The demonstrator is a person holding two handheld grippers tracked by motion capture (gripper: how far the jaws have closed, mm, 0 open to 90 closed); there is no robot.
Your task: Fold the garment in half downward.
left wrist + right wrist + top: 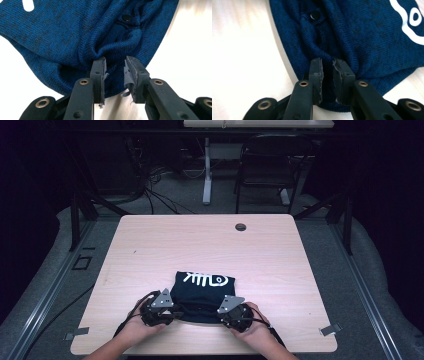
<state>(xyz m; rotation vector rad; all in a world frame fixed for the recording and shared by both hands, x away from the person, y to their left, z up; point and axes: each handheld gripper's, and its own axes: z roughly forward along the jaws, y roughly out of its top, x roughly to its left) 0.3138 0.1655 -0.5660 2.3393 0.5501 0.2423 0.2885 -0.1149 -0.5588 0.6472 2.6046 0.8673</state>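
A dark blue knit garment (202, 295) with a white fish-bone print (205, 279) lies folded near the table's front edge. My left gripper (174, 312) is at its near left corner and my right gripper (226, 314) at its near right corner, each held in a hand. In the left gripper view the garment (62, 37) bunches toward my left gripper (114, 61); its jaws stand apart over the cloth, with worn pads (128, 75). In the right gripper view my right gripper (327, 62) has a narrow gap, pinching a fold of the garment's (367, 45) hem. A dark button (315, 15) sits beyond.
The light wooden table (200, 245) has a round cable hole (240, 227) at the back. Behind it stand a black chair (275, 165) and a desk leg (206, 170) with cables on the floor. Metal rails run along both sides of the table.
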